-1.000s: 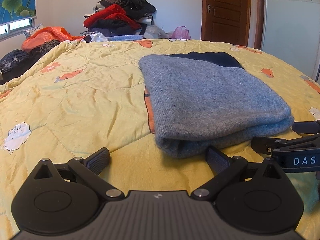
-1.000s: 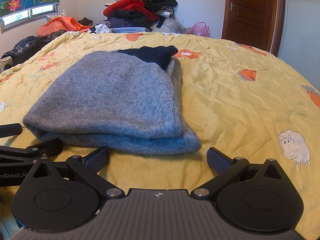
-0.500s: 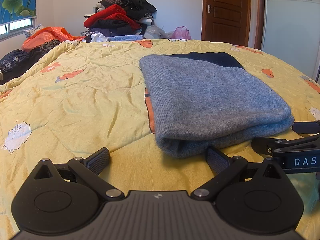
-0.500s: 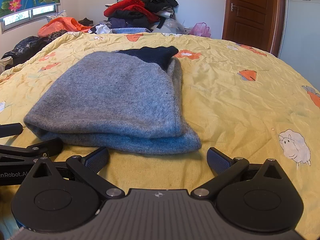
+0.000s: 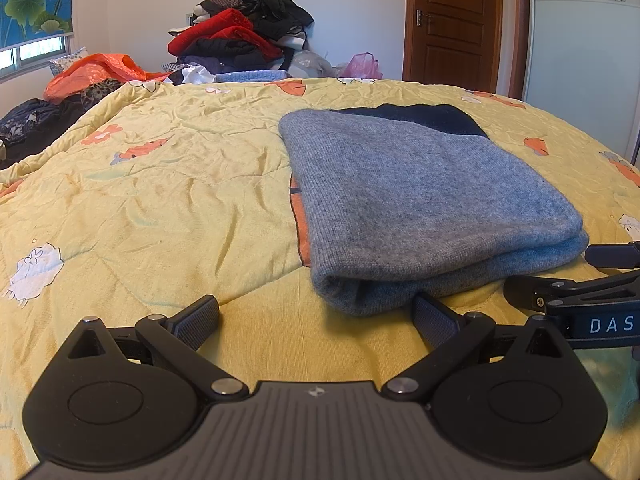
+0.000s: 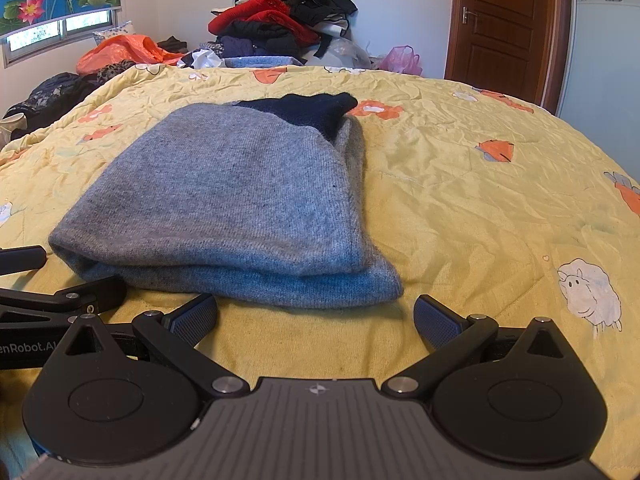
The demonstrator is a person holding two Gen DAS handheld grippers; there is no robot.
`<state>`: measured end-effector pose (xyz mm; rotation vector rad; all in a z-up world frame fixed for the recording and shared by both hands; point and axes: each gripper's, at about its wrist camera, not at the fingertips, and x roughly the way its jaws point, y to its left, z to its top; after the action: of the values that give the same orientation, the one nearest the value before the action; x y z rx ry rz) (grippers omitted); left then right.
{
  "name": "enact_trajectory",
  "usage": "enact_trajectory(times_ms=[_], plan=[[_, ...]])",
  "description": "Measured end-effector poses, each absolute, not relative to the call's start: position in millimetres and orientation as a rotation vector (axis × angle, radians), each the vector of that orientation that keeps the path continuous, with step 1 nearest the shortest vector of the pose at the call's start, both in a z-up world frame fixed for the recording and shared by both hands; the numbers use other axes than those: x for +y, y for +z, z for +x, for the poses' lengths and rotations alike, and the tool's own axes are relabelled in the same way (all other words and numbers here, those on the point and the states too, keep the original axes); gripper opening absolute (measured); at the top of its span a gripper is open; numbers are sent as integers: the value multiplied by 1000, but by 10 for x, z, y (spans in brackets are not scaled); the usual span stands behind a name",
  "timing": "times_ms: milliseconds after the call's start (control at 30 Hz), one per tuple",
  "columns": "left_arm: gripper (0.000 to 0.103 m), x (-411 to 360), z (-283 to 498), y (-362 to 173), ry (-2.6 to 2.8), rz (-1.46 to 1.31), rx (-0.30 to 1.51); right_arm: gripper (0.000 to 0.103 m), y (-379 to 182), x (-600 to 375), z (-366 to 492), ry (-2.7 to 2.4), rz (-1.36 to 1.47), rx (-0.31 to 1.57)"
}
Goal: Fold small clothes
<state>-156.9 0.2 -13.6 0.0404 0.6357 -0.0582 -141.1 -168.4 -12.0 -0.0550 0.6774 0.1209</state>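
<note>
Grey knit wool makes up the folded sweater (image 5: pixel 424 200), which lies on the yellow quilt (image 5: pixel 160 184) with a dark navy section at its far end. Several layers are stacked, and the near edge forms a rounded fold facing both tools.

The left gripper (image 5: pixel 316 316) rests low over the quilt just in front of the near left corner of the sweater; its fingers stand wide apart and hold nothing. The right gripper (image 6: pixel 316 314) sits just before the near right corner, its fingers likewise spread and empty. Each tool appears at the edge of the other's view, so the two are close together.

Judgement: the garment looks folded or nearly so.

Possible faults from here:
- A pinch on the top layer alone would peel the stack open, since the layers lie loose on one another.
- The lower layer juts out at the near right corner; a careless tug there would skew the fold.
- Soft knit sags when lifted from one side only.
- The quilt is wrinkled and could be caught by a low finger.

A clothes pile (image 6: pixel 280 16) stands well beyond the bed.
</note>
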Motion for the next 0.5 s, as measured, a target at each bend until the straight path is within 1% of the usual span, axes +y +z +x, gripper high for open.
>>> enact_trajectory(times_ms=[500], plan=[[103, 6, -1570, -138, -58, 40, 635, 103, -121, -1677, -1418, 121, -54, 676]])
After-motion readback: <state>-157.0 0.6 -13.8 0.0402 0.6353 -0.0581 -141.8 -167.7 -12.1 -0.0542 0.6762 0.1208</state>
